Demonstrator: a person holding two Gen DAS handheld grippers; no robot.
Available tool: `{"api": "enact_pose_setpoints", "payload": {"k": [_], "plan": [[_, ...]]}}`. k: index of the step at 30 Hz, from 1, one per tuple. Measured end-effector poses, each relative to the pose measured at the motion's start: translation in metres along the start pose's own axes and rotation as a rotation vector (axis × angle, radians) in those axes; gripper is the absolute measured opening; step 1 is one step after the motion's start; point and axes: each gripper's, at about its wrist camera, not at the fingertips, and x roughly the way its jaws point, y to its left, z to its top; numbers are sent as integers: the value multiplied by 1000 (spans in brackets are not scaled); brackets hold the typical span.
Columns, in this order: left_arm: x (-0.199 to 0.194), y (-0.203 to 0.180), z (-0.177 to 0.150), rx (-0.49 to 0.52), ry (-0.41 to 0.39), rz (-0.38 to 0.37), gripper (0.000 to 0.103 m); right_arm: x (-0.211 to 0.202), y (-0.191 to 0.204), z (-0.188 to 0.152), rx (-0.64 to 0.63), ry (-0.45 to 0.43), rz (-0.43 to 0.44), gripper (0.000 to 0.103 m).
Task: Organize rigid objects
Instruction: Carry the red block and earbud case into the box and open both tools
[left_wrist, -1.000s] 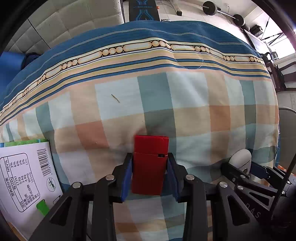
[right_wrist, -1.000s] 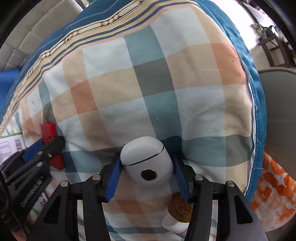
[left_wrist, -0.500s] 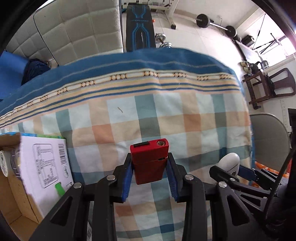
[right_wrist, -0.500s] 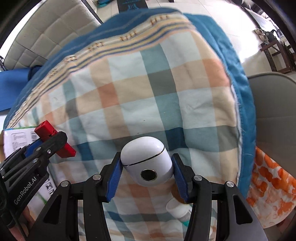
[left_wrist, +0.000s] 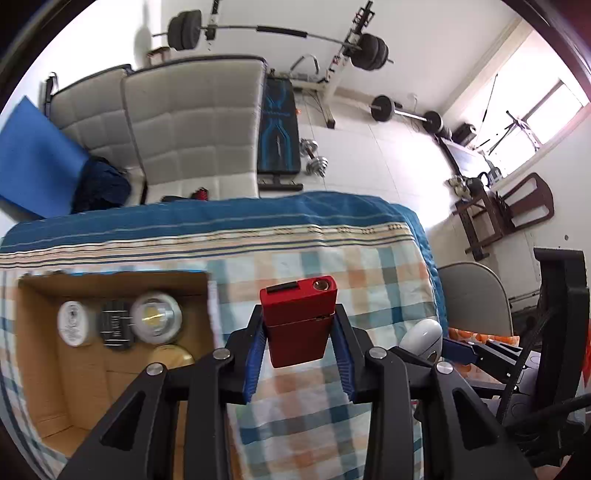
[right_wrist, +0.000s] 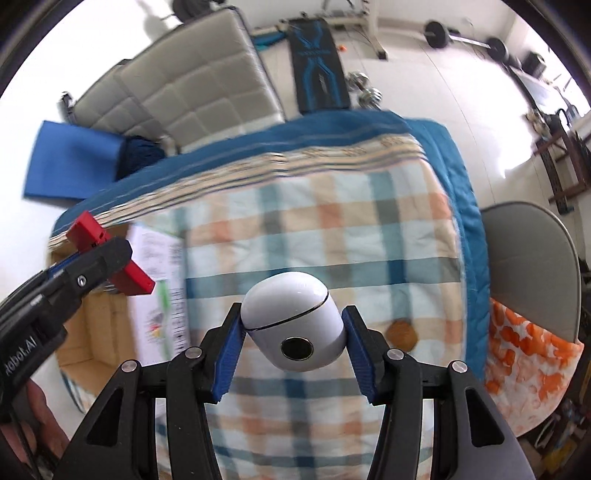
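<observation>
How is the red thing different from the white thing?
The red box is flat with square corners; the white case is round and egg-like. The red box is matte; the white case is glossy. The left gripper grips the red box, the right gripper the white case. Both are lifted above the checked blanket.

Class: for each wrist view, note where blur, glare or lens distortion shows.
Left wrist: box contents smeared, window blown out, red case sharp. Right wrist: blanket streaked, white case sharp. Both: fisheye bending, dark corners.
</observation>
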Motion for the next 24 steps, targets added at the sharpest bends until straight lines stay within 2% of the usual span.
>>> {"api": "enact_pose_setpoints", "payload": {"k": [5,11,17,21,24], "plan": [[-42,51,-18,-29,-41,35,31,-20,72,-28,-71,-31,57,55],[-64,142,-59,-133,-20,85,31,-4,168,-55,-161,2,120,55],[-27,231,-90,-257,99,96,31,52,254,-77,-226,75,150,55],[15,277,-99,-305,197,75,31,95,287,-78,-230,112,131,55],[46,296,-98,-316,252,59,31,130,301,-72,-222,133,111,55]]}}
